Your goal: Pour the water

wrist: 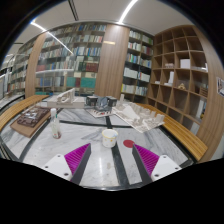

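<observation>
The tool [112, 160] has its 2 fingers spread apart, holding nothing. A white cup [109, 138] stands on the marble worktop [95, 170] just ahead, between them. Bookshelves [80, 55] stand beyond.

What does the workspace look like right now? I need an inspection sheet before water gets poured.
Surface: pale marble-look table with dark seams.
Job's things: white cup just ahead of the fingers; slim bottle-like thing further off to one side, contents not clear.
Clutter: small red round thing beside the cup; papers and a tray-like box beyond.
Grippers: gripper open, holding nothing, pink pads showing.
Cables: nothing seen.
Surroundings: bookshelves behind, wooden cubby shelving to one side, ceiling strip lights.
</observation>
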Demonstrator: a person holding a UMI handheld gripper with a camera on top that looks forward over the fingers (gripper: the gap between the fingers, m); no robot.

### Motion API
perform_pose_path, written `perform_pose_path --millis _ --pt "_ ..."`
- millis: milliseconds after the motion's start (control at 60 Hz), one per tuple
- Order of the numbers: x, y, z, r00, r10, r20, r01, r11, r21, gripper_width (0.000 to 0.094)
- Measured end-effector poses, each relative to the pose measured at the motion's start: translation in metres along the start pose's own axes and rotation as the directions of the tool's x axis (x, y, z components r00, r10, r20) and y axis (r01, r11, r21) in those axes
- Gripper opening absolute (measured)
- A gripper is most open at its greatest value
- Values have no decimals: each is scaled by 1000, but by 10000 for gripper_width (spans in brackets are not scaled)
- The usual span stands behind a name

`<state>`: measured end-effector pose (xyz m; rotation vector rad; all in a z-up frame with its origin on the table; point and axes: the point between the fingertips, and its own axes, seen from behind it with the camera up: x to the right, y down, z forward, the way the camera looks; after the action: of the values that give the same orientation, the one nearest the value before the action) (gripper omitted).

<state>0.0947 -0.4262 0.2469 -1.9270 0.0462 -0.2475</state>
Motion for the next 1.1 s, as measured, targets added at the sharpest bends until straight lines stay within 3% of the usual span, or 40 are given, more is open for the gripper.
perform_pose_path --millis 217,467,683,917,1033,1100 --pt "-21 56 22 1000 -27 11 28 997 -66 856" --pt "-162 109 58 980 -13 200 32 995 -91 853" --pt "-297 67 136 949 15 316 -15 1000 -2 854" --pt "-375 7 254 953 -10 301 -26 993 117 824" --pt "-388 -3 301 961 18 276 -50 992 112 798" --pt "-395 -5 318 959 36 283 -68 992 106 737"
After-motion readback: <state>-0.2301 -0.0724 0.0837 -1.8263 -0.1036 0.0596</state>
